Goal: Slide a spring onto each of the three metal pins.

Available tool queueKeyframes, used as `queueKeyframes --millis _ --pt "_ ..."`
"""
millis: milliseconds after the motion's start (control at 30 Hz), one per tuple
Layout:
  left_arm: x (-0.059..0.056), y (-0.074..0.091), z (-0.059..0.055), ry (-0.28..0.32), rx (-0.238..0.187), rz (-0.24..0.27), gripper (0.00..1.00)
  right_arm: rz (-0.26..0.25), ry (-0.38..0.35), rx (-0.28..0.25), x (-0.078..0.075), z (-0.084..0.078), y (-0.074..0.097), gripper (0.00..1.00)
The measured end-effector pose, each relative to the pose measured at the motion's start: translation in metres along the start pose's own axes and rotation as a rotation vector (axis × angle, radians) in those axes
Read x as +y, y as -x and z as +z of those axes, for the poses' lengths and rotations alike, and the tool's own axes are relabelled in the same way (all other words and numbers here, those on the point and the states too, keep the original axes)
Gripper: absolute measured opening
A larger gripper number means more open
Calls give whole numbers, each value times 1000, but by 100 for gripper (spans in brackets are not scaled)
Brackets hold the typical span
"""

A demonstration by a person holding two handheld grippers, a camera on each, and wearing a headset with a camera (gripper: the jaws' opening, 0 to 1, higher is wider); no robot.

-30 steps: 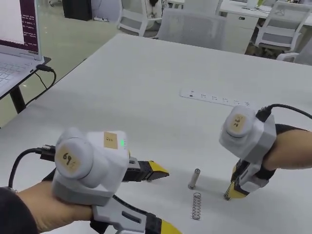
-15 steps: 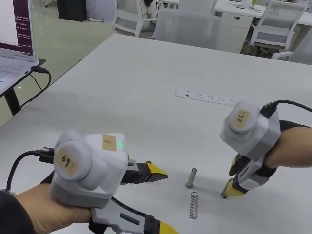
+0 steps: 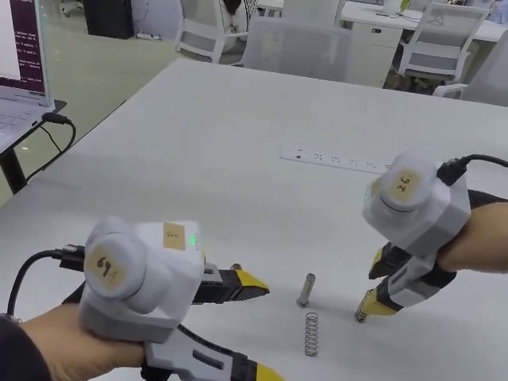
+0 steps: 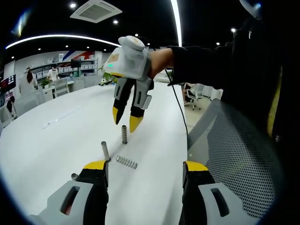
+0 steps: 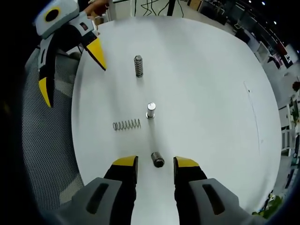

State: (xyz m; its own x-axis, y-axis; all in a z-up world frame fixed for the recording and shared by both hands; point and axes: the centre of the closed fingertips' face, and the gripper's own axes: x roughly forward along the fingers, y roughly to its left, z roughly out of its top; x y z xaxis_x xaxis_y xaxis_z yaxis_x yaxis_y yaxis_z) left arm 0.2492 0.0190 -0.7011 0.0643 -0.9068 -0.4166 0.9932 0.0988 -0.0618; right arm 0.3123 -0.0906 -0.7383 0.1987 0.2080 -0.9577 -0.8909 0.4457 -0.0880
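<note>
Three short metal pins stand on the white table (image 3: 198, 159). The middle pin (image 3: 305, 290) (image 5: 150, 110) (image 4: 105, 151) is bare. A loose spring (image 3: 310, 333) (image 5: 126, 125) (image 4: 126, 162) lies flat just in front of it. A pin with a spring on it (image 5: 157, 160) (image 4: 124, 134) stands between the jaws of my right gripper (image 3: 375, 282) (image 5: 154, 161), which is open just above it. Another sprung pin (image 5: 138, 65) (image 3: 236, 267) stands by my left gripper (image 3: 260, 325) (image 4: 145, 165), which is open and holds nothing.
A white power strip (image 3: 341, 161) lies farther back on the table. A laptop (image 3: 20, 71) sits on a side desk at the far left, with its cable hanging. Office chairs (image 3: 294, 48) stand beyond the far edge.
The right gripper's jaws have spread apart and risen a little off the sprung pin. The head camera has shifted; the left gripper, bare pin and loose spring have stayed put.
</note>
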Motion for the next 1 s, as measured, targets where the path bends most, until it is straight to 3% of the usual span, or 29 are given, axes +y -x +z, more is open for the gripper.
queueKeyframes --millis 333,600,767,1000 --pt "-1 1 0 -5 2 1 60 26 16 -77 25 22 11 28" --pt "-1 2 0 -8 2 3 59 78 12 -105 51 33 3 28" --pt "-1 2 -1 -8 5 4 58 89 -68 -100 64 37 -9 24" --pt "-2 3 -1 -12 3 2 58 69 -151 -94 66 36 -24 29"
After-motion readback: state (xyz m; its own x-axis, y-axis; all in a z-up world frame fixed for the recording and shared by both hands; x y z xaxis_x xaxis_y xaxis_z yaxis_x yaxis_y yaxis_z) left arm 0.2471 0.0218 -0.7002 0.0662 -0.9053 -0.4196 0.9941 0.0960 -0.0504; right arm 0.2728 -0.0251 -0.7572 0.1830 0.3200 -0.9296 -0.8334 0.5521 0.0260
